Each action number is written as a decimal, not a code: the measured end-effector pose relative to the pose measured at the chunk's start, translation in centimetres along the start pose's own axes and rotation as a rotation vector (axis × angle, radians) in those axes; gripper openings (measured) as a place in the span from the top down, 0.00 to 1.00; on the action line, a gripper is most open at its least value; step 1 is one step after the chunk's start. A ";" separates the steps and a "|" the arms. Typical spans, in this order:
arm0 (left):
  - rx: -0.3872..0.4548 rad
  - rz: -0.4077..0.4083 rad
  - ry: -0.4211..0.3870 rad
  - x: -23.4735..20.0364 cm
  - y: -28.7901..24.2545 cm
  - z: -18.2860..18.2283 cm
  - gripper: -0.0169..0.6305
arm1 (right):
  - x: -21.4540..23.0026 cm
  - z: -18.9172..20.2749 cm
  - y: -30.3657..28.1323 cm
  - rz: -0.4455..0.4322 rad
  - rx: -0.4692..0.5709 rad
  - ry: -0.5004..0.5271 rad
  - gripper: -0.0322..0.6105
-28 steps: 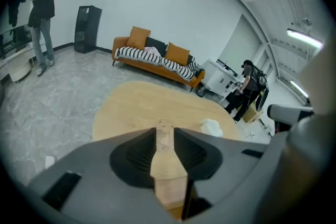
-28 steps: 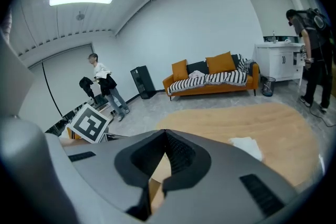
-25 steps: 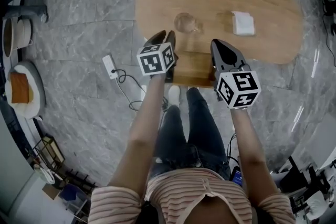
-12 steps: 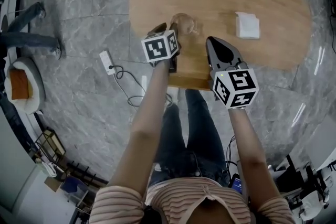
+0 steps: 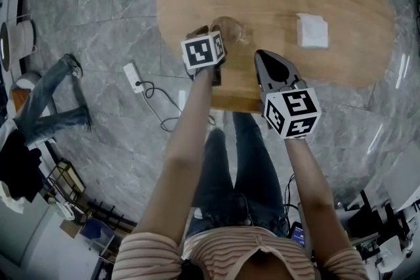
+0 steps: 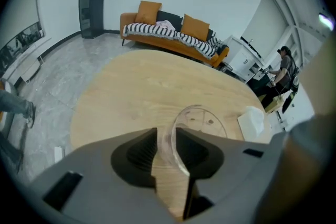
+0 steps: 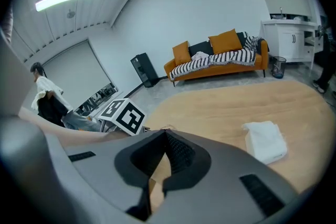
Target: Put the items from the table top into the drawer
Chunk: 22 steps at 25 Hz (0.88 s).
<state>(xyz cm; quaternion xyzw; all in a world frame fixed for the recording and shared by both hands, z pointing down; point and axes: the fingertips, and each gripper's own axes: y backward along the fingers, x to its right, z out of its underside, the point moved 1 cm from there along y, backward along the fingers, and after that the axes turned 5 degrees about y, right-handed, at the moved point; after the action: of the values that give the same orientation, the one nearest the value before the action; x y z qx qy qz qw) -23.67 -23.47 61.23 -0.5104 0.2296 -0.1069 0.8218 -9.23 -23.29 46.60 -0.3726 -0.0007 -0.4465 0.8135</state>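
The left gripper [image 6: 166, 132] had dropped over the glass [image 6: 202, 122], its jaws just opened wide. The glass wall stood between the 2 fingers, not yet pinched. The right gripper [image 7: 165, 135] hung closed and empty. A first pickup looked imminent.

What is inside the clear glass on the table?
The glass looks empty; only the wooden table shows through it. Its lower part is hidden behind the left gripper.
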 end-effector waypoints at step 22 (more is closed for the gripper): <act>0.119 0.015 -0.062 0.5 5.9 -0.5 0.93 | -1.4 0.3 2.4 0.054 0.028 -0.027 0.95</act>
<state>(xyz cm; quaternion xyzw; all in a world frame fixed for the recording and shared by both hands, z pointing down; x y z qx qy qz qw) -23.88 -21.37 55.66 -0.4619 0.2008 -0.0985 0.8583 -8.21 -21.28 44.89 -0.3670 -0.0080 -0.4194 0.8303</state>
